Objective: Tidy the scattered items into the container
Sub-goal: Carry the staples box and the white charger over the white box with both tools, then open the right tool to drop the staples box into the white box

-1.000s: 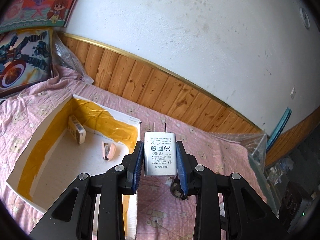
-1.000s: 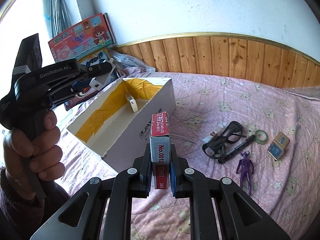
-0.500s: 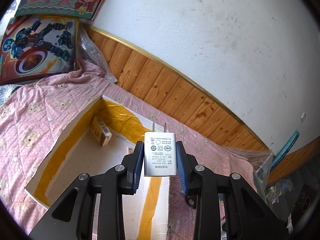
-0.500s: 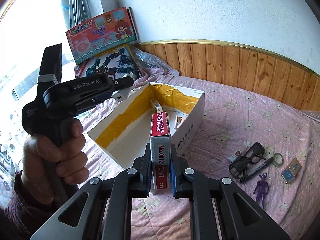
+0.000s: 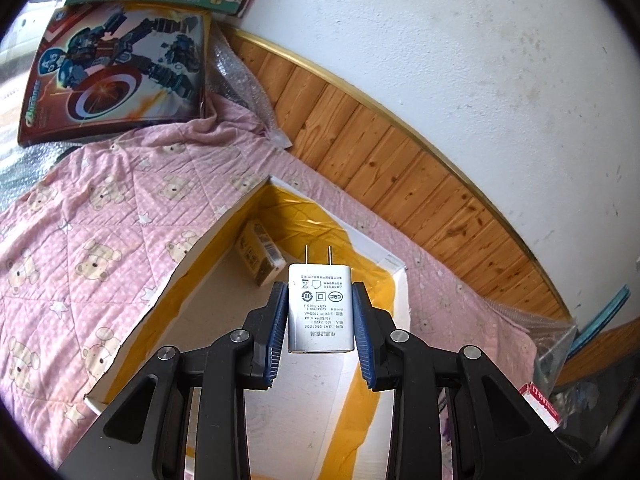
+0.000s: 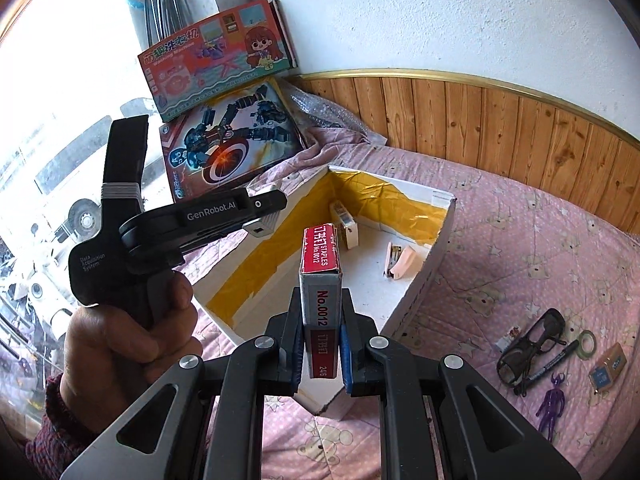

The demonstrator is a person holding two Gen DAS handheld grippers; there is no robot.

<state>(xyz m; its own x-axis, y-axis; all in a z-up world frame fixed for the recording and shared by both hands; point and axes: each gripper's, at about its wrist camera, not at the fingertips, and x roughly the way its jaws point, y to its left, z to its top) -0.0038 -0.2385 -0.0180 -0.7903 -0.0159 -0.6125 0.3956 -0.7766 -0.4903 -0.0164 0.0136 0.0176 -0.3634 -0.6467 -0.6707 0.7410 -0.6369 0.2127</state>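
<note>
Pink bear-print quilt (image 6: 520, 248) is carrying a white box (image 6: 424, 276) already holding a small carton (image 6: 344, 222) and a stapler (image 6: 402, 262). Left gripper (image 5: 320, 312) is clamping a white charger (image 5: 321, 312) over the box, right gripper (image 6: 322, 344) is clamping a staples box (image 6: 320, 276) above it. Glasses (image 6: 528, 348), marker (image 6: 554, 362), tape roll (image 6: 587, 344), purple figure (image 6: 552, 404) and a small blue-labelled box (image 6: 608, 368) are waiting outside.

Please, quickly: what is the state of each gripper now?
Left gripper: closed on the white charger.
Right gripper: closed on the staples box.
</note>
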